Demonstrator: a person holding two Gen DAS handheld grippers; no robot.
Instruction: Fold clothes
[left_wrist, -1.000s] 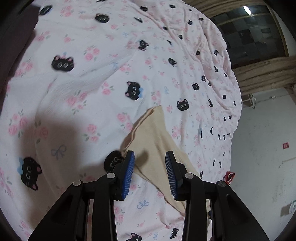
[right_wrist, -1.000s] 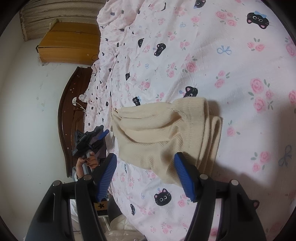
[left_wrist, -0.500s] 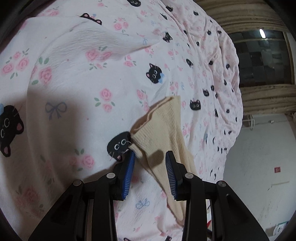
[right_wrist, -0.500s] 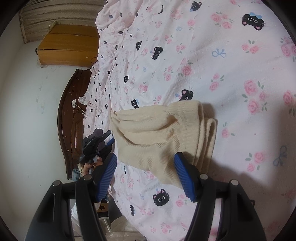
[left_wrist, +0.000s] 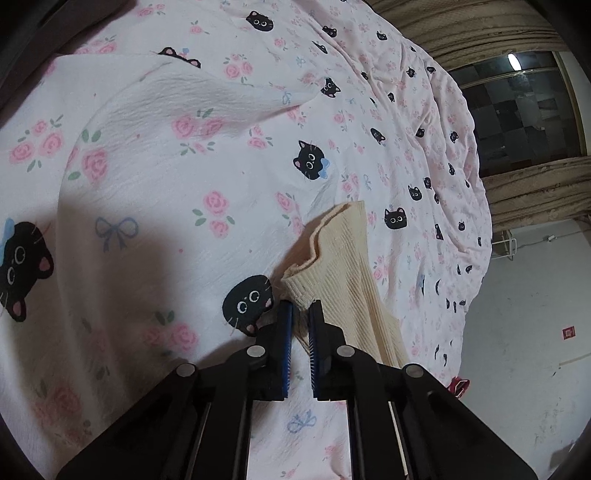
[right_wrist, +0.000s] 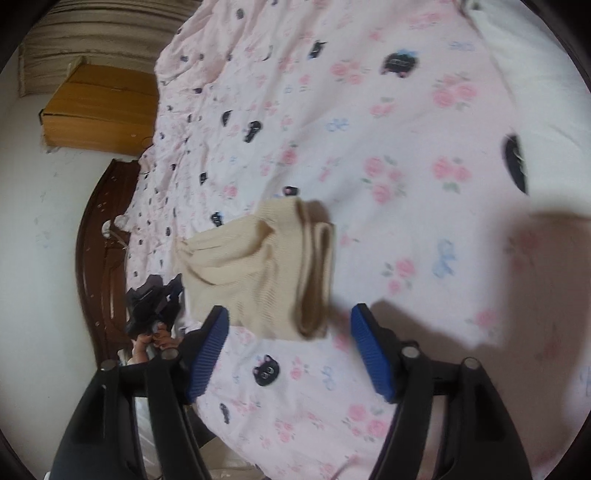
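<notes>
Pink bedding (left_wrist: 155, 177) printed with roses and black cat faces covered the bed and filled both views.

Left wrist view: the left tool (left_wrist: 301, 314) was narrowed onto the near ribbed corner of the cream garment (left_wrist: 343, 266), with fabric pinched between its blue pads (left_wrist: 286, 332). From that grip the garment's long axis ran forward and to the right, toward the bed edge that borders the white wall.

Right wrist view: the right tool (right_wrist: 290, 321) stood wide, holding nothing, with the garment (right_wrist: 258, 258) lying between and just ahead of its pads (right_wrist: 371, 350). The doubled, folded edge (right_wrist: 317, 273) faced this tool; the flat end reached left toward the dark headboard (right_wrist: 96, 258), where the other tool (right_wrist: 155, 299) was visible. Judgement: the folded edge was nearer the right tool; the left tool already controlled the opposite end.
</notes>
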